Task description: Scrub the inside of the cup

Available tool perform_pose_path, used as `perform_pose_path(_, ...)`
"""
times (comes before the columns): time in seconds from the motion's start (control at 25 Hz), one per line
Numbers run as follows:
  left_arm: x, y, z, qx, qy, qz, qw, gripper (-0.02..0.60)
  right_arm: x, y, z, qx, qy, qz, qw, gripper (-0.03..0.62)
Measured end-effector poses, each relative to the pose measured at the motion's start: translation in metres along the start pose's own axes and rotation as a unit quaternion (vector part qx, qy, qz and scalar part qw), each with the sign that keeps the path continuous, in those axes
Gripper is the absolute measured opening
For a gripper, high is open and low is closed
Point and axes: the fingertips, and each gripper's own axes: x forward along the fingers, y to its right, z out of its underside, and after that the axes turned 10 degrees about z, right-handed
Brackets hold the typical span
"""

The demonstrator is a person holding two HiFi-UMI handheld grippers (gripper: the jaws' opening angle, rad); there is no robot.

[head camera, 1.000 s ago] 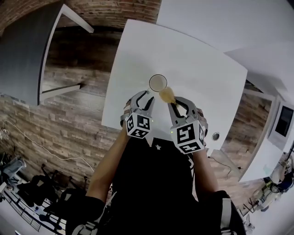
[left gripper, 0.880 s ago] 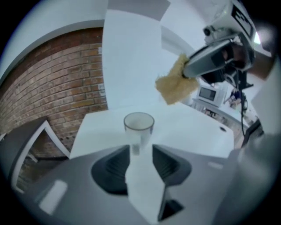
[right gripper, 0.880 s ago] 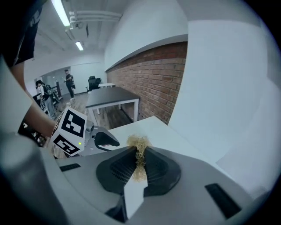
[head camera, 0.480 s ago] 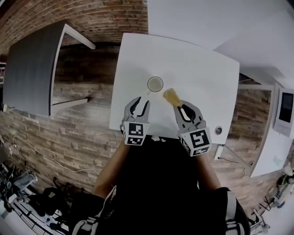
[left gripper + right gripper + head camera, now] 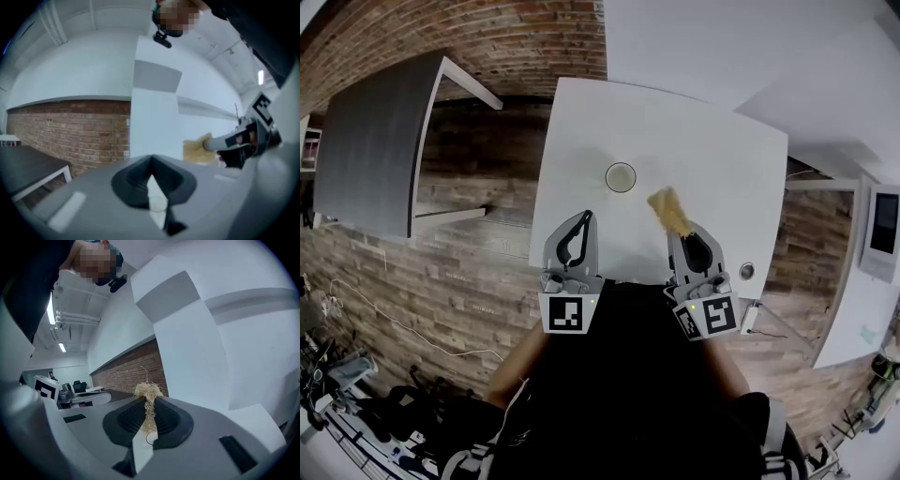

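A small round cup (image 5: pixel 621 177) stands upright on the white table (image 5: pixel 722 150), apart from both grippers. My left gripper (image 5: pixel 586 217) hovers near the table's front edge, below and left of the cup; its jaws are closing and meet at the tips (image 5: pixel 151 158) with nothing between them. My right gripper (image 5: pixel 682 232) is shut on a straw-coloured fibrous scrubber (image 5: pixel 669 210), held to the lower right of the cup and clear of it. The right gripper view shows the scrubber (image 5: pixel 148 392) pinched between the pads. The left gripper view shows the scrubber (image 5: pixel 197 150) off to the right.
A grey table (image 5: pixel 370 141) stands to the left across a strip of wood-plank floor (image 5: pixel 487 169). Another white surface (image 5: pixel 722 37) lies beyond the table. A round socket (image 5: pixel 747 271) sits at the table's near right corner. My body fills the lower frame.
Both grippers have drawn back from the cup toward my body. The left jaws have gone from open to shut. The scrubber has moved away from the cup's rim with the right gripper.
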Motion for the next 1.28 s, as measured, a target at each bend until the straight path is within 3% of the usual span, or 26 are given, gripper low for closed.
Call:
perform_pose_path(0.2, -0.001, 0.006, 0.007, 0.036, -0.026, 0.021, 0.9988, 0.003, -0.001, -0.001, 0.000, -0.005, 0.001, -0.006, 1.000, 0.031)
perform_pose_path(0.32, 0.000, 0.005, 0.001, 0.029, -0.011, 0.018, 0.9993, 0.003, -0.002, -0.007, -0.007, -0.020, 0.006, -0.017, 1.000, 0.029)
perform_pose_path(0.52, 0.003, 0.007, -0.006, 0.016, 0.001, 0.017, 0.9997, 0.003, 0.000, -0.004, -0.015, -0.025, 0.016, -0.002, 1.000, 0.029)
perform_pose_path(0.68, 0.003, 0.012, -0.007, 0.057, -0.019, 0.037, 0.9975, 0.003, 0.000, -0.006, -0.014, -0.023, 0.015, -0.001, 1.000, 0.030)
perform_pose_path(0.88, 0.005, 0.011, -0.009, 0.013, 0.003, 0.022, 0.9997, 0.003, 0.002, -0.002, -0.014, -0.027, 0.011, 0.005, 1.000, 0.029)
perform_pose_path(1.28, 0.006, 0.017, -0.008, 0.016, -0.002, 0.022, 0.9996, 0.003, 0.001, 0.000, -0.014, -0.026, 0.010, 0.001, 1.000, 0.029)
